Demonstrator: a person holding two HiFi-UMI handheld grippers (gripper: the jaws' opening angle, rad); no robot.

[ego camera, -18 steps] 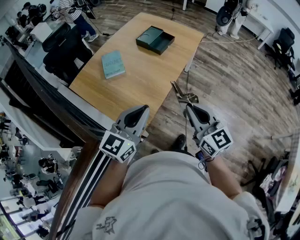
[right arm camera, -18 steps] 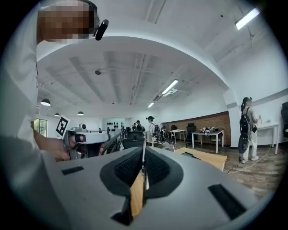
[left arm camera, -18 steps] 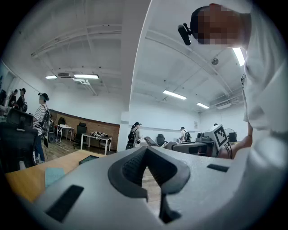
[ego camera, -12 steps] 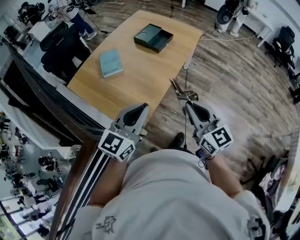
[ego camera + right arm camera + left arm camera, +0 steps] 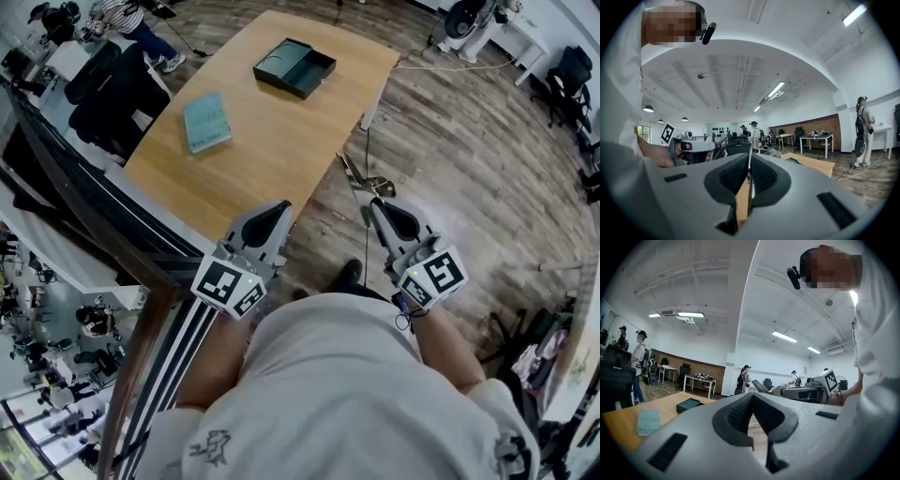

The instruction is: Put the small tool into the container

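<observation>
The dark green open container [image 5: 293,67] lies at the far end of the wooden table [image 5: 281,141]; it also shows small in the left gripper view [image 5: 689,404]. My right gripper [image 5: 378,204] hovers off the table's near right edge, shut on the small metal pliers-like tool [image 5: 359,181], which juts forward past its tip. Seen from the right gripper view, a thin metal strip of the tool [image 5: 749,174] is pinched between the pads. My left gripper [image 5: 278,208] hangs over the table's near edge, jaws together and empty, and appears the same in its own view [image 5: 752,397].
A teal book [image 5: 206,122] lies on the table's left half. A dark railing [image 5: 103,220] runs along the left. Wood floor with a cable [image 5: 441,67] lies to the right. Office chairs [image 5: 117,89] and people stand beyond the table.
Both grippers keep their pose and the tool stays gripped. In the head view the table, box and book have drifted slightly up and left.
</observation>
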